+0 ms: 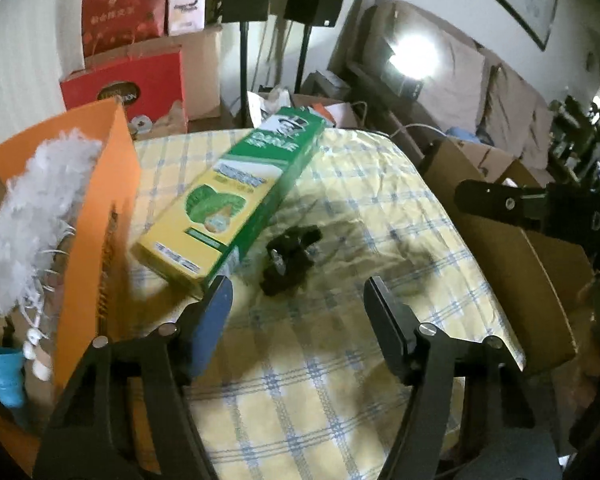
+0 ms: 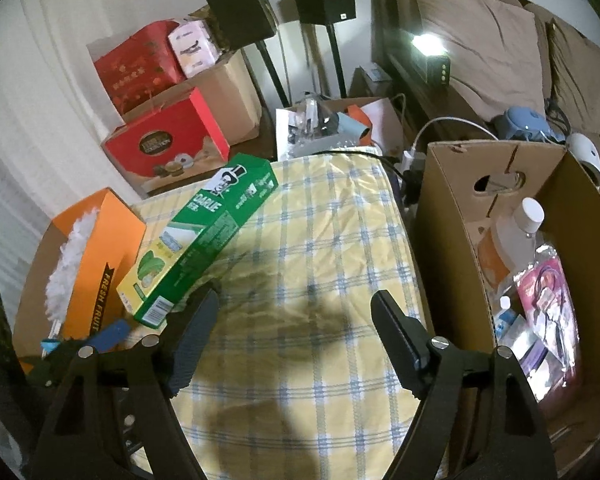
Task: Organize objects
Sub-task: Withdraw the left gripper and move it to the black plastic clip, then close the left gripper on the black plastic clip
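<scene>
Your left gripper [image 1: 298, 304] stood with its jaws parted and nothing between them, aimed down at the small black object [image 1: 290, 258] lying on the yellow checked cloth [image 1: 340, 380]. That object sat just beside the near end of the green toothpaste box [image 1: 236, 196], which lay slantwise across the cloth next to the orange box [image 1: 100, 216] holding the white feather duster [image 1: 32, 208]. Your right gripper [image 2: 296, 320] was likewise parted and empty over bare cloth, with the open cardboard carton [image 2: 452, 200] of bottles and packets at its right.

Risks as judged:
- The left-hand finger [image 1: 214, 320] was close to the toothpaste box corner. A descent on that line could nudge the box and push it further onto the orange box.
- The black object looked irregular and blurred; its shape could not be told. A pinch off-centre might squirt it sideways across the wrinkled cloth.
- The cloth was loose. Pads coming down too low could gather fabric with the object and drag everything on it.
- The two grippers were near one another, so a collision was possible.
</scene>
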A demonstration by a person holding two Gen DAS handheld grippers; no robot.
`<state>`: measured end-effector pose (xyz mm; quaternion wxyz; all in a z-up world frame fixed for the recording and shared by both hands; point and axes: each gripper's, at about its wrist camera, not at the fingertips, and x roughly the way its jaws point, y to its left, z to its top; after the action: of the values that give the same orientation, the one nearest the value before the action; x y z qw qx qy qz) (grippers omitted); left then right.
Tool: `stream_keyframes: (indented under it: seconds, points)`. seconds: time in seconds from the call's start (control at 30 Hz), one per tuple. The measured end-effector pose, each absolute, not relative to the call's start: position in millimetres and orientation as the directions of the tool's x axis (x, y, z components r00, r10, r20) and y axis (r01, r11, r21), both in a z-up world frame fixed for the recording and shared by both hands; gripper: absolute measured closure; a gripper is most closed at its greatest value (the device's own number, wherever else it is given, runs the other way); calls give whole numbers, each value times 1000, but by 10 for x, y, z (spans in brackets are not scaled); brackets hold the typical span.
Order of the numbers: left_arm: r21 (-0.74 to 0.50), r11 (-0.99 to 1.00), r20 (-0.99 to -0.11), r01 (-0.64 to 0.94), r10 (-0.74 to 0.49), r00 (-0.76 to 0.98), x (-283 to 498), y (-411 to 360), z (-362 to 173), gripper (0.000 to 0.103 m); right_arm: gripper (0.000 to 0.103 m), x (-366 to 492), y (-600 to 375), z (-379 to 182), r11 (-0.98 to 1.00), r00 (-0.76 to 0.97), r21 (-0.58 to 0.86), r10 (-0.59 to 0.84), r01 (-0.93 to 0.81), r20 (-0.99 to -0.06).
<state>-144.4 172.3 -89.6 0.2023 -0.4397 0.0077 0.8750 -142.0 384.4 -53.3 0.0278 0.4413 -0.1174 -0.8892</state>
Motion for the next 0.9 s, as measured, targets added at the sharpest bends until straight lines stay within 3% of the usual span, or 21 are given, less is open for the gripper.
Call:
stream_keyframes:
  seconds: [0.33, 0.43, 0.57, 0.73, 0.9]
  points:
    - [-231, -927, -796, -294, 354, -490, -1712, 1793, -1166, 39, 22, -1450, 3873, -665, -968, -592, 245, -167, -53, -789]
    - [-224, -936, -802, -273, 336, -495, -1777, 1801, -1238, 46, 22, -1451, 3882, -686, -966, -589, 251, -173, -53, -789]
    - [-232, -938, -813, -257, 332, -479, -1851, 1809, -1337, 62, 22, -1474, 3902, -712, -966, -585, 252, -174, -54, -792]
    - [-243, -934, -800, -261, 346, -490, -1862, 1787, -1345, 70, 22, -1500, 3898, -763, -966, -577, 253, -176, -55, -797]
    - [-263, -922, -794, -285, 375, -479, -1777, 1751, -1313, 71, 22, -1550, 3811, -797, -966, -570, 257, -193, -33, -799]
